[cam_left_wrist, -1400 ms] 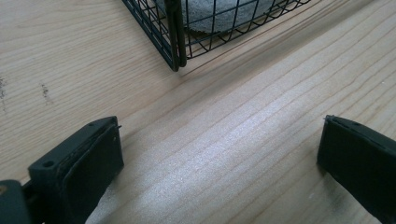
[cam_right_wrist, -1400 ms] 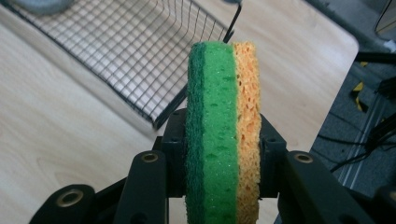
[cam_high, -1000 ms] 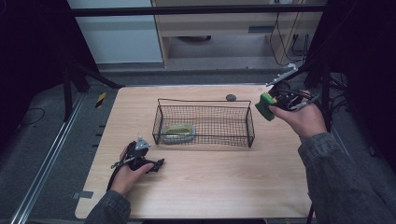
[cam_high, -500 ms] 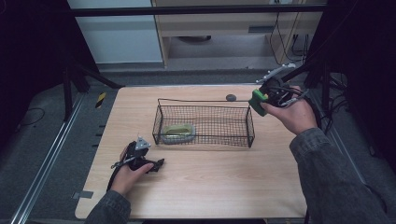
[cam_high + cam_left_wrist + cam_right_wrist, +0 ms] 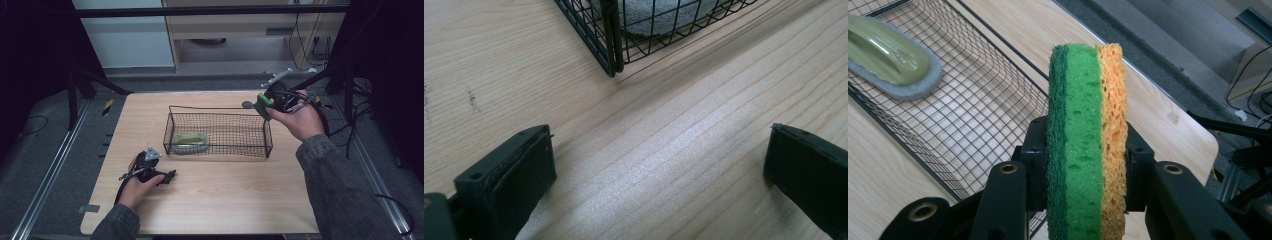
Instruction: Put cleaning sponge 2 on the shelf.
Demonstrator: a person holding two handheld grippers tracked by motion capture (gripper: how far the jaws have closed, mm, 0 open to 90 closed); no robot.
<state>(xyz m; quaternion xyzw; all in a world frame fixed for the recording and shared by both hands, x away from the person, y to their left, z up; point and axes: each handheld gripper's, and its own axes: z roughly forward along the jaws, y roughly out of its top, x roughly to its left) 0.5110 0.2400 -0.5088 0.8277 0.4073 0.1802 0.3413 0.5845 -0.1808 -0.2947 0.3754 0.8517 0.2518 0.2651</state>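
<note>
- Two tongs were in use, one in each of the person's hands, over a pale wooden desk [image 5: 225, 200].
- Right tongs [image 5: 265, 105] were clamped on a sponge [image 5: 1087, 145], held up in the air rather than resting on anything.
- That sponge stood on edge between the two black jaws in the right gripper view, its green scouring layer against one jaw and its orange foam against the other, and it rose well above the jaw tips.
- Seen from the high view, the sponge [image 5: 263, 104] showed as a green block at the front of the right tongs, just above the near-right corner of the wire basket [image 5: 218, 131].
- Beyond and to the left of the sponge, in the right gripper view, the basket's mesh floor [image 5: 973, 125] lay open below the right tongs.
- An olive-green scrubber with a grey pad rim [image 5: 890, 57] lay flat on the basket floor, well apart from the right tongs, at the basket's far end from them.
- Left tongs [image 5: 167, 177] lay low on the desk, jaws spread wide with nothing between them but bare wood.
- Just ahead of the left tongs, in the left gripper view, a corner of the basket [image 5: 611, 45] stood on the desk, with the grey pad of the scrubber [image 5: 659, 15] behind its wires.
- A small dark object [image 5: 247, 104], too small to name, sat on the desk just beside the right tongs.
</note>
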